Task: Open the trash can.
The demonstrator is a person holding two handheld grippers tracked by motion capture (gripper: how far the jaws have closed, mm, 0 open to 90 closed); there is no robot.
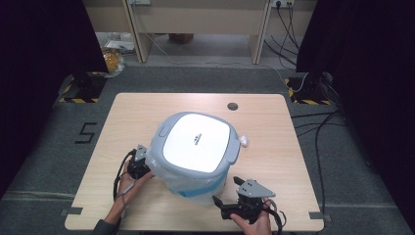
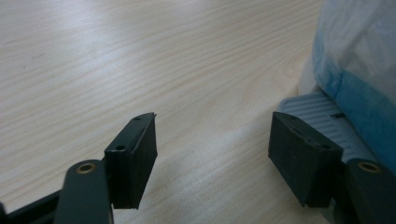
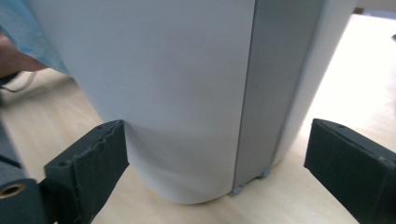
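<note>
One white bin [image 1: 195, 156] with a grey-rimmed, rounded-square lid stands upright mid-table, its long axis vertical, a blue-edged plastic liner [image 1: 195, 188] showing below the lid. Its wall is smooth and curved, with a grey vertical strip [image 3: 275, 88]. Two grippers flank it: the left gripper [image 1: 138, 164] at its near-left side, jaws spread, grasping nothing; the right gripper [image 1: 230, 200] near its near-right base, jaws wide apart. One pale wood-grain table [image 1: 274, 161] carries everything.
</note>
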